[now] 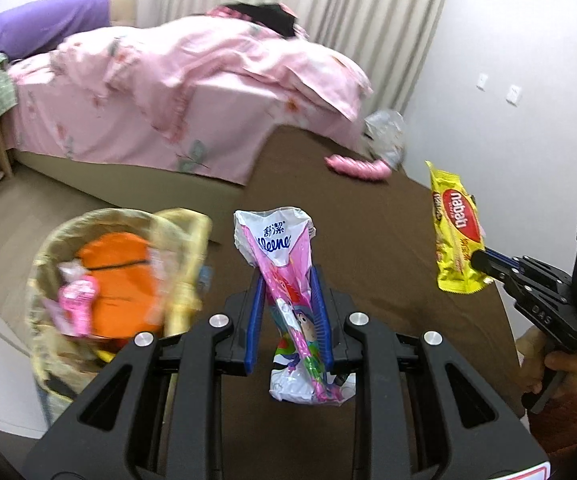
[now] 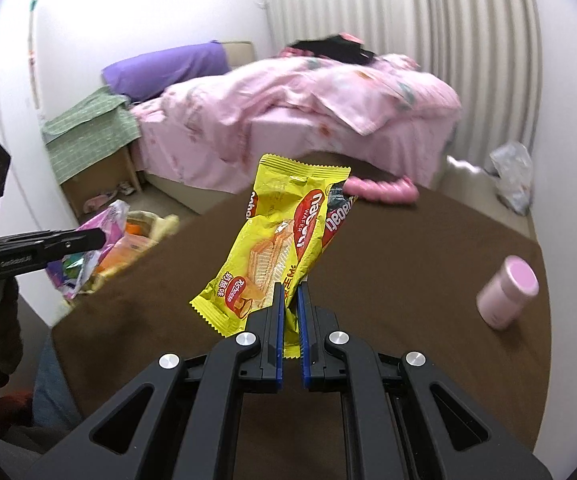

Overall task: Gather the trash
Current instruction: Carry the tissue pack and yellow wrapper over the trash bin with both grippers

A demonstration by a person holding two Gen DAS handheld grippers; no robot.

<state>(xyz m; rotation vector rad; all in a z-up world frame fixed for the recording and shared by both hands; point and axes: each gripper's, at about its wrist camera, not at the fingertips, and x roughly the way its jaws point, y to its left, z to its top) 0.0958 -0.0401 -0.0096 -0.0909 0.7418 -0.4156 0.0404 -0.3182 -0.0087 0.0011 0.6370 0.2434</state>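
Claw by claw, we recorded what each one carried. Our left claw [image 1: 288,304] was clenched on a crumpled tissue pack wrapper [image 1: 288,280], white at the top with blue Kleenex lettering and pink with cartoon figures lower down; its blue pads pressed the wrapper from both sides, and the wrapper stood up between them above the brown bench [image 1: 368,220]. Our right claw [image 2: 291,300] was clamped on the lower edge of a yellow wafer wrapper [image 2: 280,248] with a red oval label, which rose tilted from the narrow gap between the pads, clear of the bench surface. From the left wrist view we saw that same wrapper hanging from the right claw's tip at the right side, with a hand [image 1: 544,364] in an orange sleeve on the handle.

Left of the bench edge stood a bin lined with a yellowish bag [image 1: 116,280], blurred, holding something orange and a pink scrap. On the bench lay a pink ridged object [image 2: 380,190] at the far end and a pink cylindrical container [image 2: 506,292] at the right, tilted as far as we could tell. A crumpled clear plastic bag [image 2: 514,176] sat beyond the far right corner. Behind all this stood a bed [image 2: 288,108] with pink floral bedding and a purple pillow [image 2: 168,68].
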